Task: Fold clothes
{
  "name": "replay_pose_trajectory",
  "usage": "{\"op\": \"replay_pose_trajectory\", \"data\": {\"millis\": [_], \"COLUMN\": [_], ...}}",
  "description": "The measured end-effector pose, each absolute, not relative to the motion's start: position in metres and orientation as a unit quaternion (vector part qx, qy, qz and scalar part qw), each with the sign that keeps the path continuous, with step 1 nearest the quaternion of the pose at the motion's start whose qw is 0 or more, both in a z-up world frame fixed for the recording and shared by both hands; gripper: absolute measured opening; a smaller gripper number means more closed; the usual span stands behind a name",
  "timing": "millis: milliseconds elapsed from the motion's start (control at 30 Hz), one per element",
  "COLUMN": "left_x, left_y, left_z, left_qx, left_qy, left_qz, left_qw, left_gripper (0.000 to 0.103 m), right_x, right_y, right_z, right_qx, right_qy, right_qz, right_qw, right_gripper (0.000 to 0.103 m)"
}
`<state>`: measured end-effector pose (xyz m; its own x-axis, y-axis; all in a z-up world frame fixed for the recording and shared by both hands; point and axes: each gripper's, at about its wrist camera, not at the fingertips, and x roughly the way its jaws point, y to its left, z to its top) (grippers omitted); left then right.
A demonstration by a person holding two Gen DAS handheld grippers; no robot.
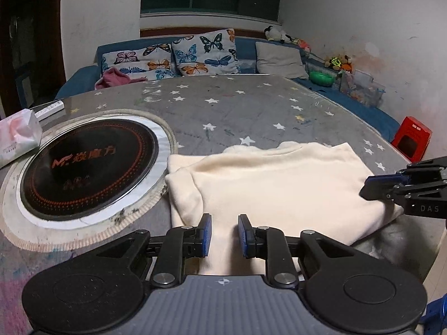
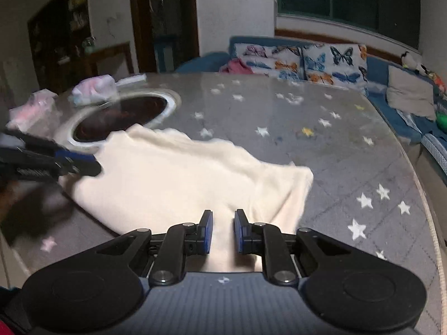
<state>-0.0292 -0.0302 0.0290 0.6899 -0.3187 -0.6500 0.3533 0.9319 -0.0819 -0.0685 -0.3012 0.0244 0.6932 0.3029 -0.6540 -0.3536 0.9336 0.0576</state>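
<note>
Left wrist view: left gripper (image 1: 224, 234) pinching cream garment (image 1: 279, 184) at six o'clock, right gripper (image 2: 223, 230) likewise clamped on cloth.

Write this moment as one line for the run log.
task: fold clothes | left claw: shut on garment near edge | right claw: shut on garment | garment: cream, partly folded on table

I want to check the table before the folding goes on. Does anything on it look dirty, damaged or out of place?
Yes. Dark crumbs or dirt lie along the near edge of the round hotplate set in the table, beside the cream garment. The garment's left edge nearly touches this dirty rim, so it could pick up dirt. Coloured scribbles also mark the star-patterned cover.
</note>
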Motion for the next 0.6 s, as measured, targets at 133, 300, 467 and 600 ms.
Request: {"op": "replay_pose_trajectory", "data": {"millis": [133,300,467,600], "left_x": [-0.015,0.013,0.040,0.050], "left_y": [-0.038,-0.055,-0.067,-0.071], "left_z": [0.035,0.036,0.026,0.020], "left_qx": [0.022,0.023,0.026,0.032], "left_qy": [0.349,0.352,0.367,0.369], "left_qz": [-0.186,-0.186,-0.172,-0.167], "left_qw": [0.918,0.917,0.914,0.913], "left_gripper": [0.023,0.023,0.023,0.024], "right_x": [-0.057,-0.023,0.003,0.016], "right_y": [-0.303,-0.289,-0.275,-0.266], "right_z": [0.035,0.036,0.029,0.015], "right_qx": [-0.021,-0.013,-0.006,-0.015], "right_qy": [0.340,0.330,0.328,0.338], "right_qz": [0.180,0.183,0.186,0.177], "right_qw": [0.923,0.926,0.926,0.924], "right_gripper": [0.015,0.015,0.015,0.015]}}
